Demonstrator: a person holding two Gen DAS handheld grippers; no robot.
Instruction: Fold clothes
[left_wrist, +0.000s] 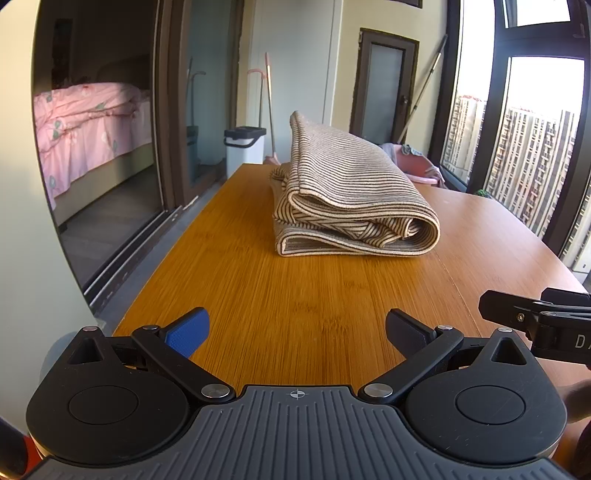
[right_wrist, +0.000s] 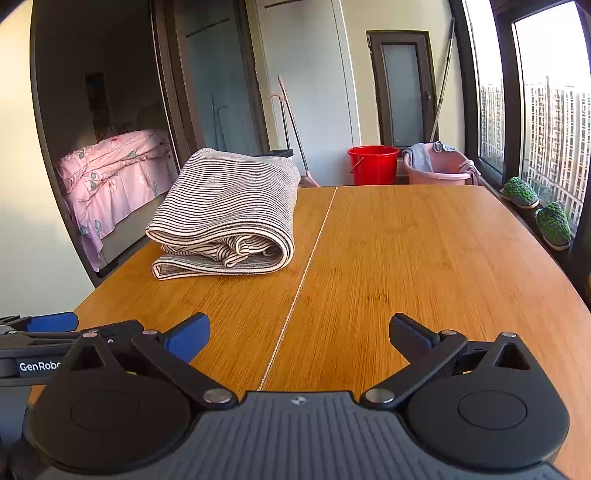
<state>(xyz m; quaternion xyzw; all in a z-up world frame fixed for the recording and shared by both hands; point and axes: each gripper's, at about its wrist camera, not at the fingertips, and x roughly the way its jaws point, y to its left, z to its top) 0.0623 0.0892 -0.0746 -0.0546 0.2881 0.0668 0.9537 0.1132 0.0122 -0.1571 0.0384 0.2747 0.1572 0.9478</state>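
Ahead of the left gripper (left_wrist: 297, 334), the folded beige garment with dark stripes (left_wrist: 347, 195) lies on the orange-brown wooden surface (left_wrist: 258, 295), well apart from the fingers (left_wrist: 188, 332), which are spread wide and hold nothing. This gripper hovers low and level over the near edge, with the other gripper's tip at its right.

From the right wrist view, the striped garment (right_wrist: 229, 210) sits ahead and left of the right gripper (right_wrist: 299, 334), left of the surface's seam (right_wrist: 306, 266). Its fingers (right_wrist: 410, 332) are likewise wide apart and empty, held level above the surface (right_wrist: 424, 258).
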